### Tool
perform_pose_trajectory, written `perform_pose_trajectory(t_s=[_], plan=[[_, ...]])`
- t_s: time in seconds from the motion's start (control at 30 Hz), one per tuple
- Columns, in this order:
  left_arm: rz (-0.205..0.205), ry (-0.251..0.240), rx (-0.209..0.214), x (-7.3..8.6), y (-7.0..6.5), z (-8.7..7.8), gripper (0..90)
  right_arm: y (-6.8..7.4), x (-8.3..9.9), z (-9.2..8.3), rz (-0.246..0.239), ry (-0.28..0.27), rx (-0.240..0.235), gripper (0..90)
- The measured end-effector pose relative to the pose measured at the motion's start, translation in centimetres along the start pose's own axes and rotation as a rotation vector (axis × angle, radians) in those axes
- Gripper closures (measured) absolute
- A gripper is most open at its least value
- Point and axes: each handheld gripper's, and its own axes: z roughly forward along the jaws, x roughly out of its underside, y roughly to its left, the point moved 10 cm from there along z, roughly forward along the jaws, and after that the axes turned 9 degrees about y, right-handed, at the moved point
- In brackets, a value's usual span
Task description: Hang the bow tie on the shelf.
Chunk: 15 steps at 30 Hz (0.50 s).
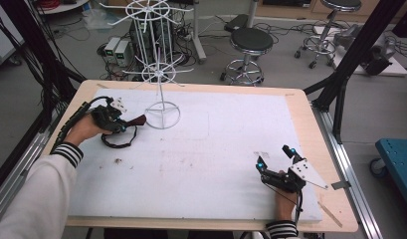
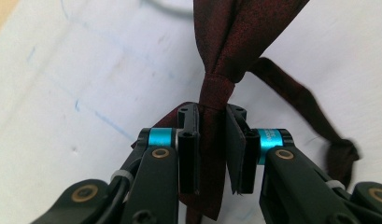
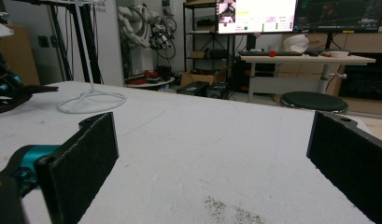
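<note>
**Left gripper clamps dark red tie**

Right gripper sits near-right on counter, fingers spread wide, nothing betw. them. Left gripper at far left, fingers closed on dark red tie just below its knot; tie's thin strap loops on white pad beside it. White wire rack stands just right of it.

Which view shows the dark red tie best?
Left gripper view: the tie sits close up, pinched at its knot between the jaws. High view shows it small beside the wire stand. Right gripper view catches a dark sliver at the left edge.
</note>
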Motion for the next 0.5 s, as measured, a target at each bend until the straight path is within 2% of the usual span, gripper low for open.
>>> perform_pose_trajectory(t_s=[0.1, 0.43, 0.5], plan=[[-0.015, -0.030, 0.002, -0.4, -0.4, -1.0, 76.0, 0.0, 0.0, 0.0, -0.002, 0.000, 0.000, 1.4], [-0.036, -0.064, -0.004, -0.4, -0.8, -3.6, 76.0, 0.0, 0.0, 0.0, 0.006, -0.001, -0.001, 1.4], [-0.054, -0.094, -0.001, -0.3, -0.9, -4.4, 76.0, 0.0, 0.0, 0.0, 0.006, -0.001, -0.002, 1.4]])
